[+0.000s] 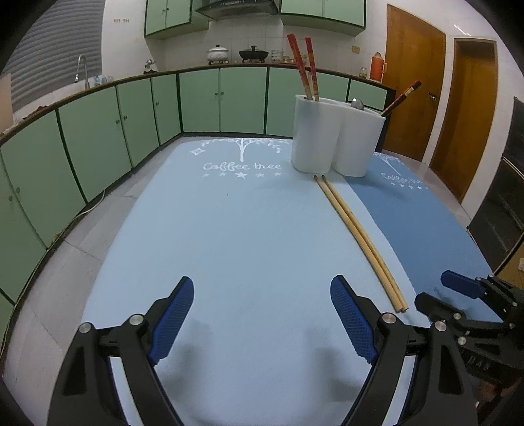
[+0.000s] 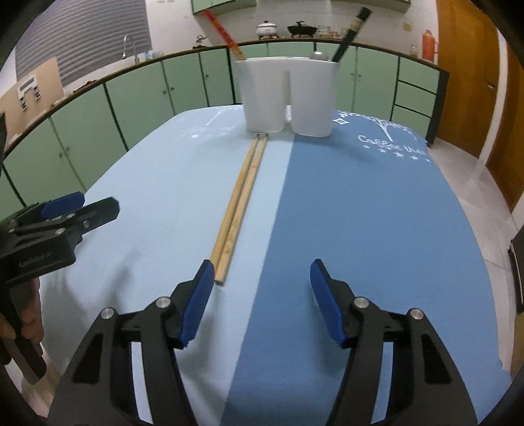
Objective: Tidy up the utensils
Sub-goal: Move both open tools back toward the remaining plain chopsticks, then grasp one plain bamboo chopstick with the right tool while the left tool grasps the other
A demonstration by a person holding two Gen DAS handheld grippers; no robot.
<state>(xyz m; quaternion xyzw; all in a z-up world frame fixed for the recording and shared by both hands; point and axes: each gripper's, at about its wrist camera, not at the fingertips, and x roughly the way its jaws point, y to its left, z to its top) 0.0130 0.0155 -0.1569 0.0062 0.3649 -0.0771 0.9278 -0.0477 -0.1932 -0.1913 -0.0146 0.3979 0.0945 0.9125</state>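
Note:
A pair of plain wooden chopsticks (image 1: pixel 357 236) (image 2: pixel 240 196) lies side by side on the light blue mat (image 1: pixel 229 229), far tips nearly touching a white two-compartment utensil holder (image 1: pixel 327 141) (image 2: pixel 288 98). The holder's left cup has red-topped chopsticks (image 1: pixel 303 68) (image 2: pixel 224 31); its right cup has dark chopsticks (image 1: pixel 401 98) (image 2: pixel 352 31) and a metal spoon (image 1: pixel 357 104). My right gripper (image 2: pixel 262 263) is open low over the mats, and the wooden pair's near end lies just inside its left finger. My left gripper (image 1: pixel 262 281) is open over bare mat, left of the pair.
A darker blue mat (image 2: pixel 360 213) adjoins the light one on the right. Green cabinets (image 1: pixel 98 147) and a counter with pots ring the table on the far and left sides. Wooden doors (image 1: pixel 412 91) stand at the right. A hand (image 2: pixel 29 311) holds the left gripper (image 2: pixel 82 203).

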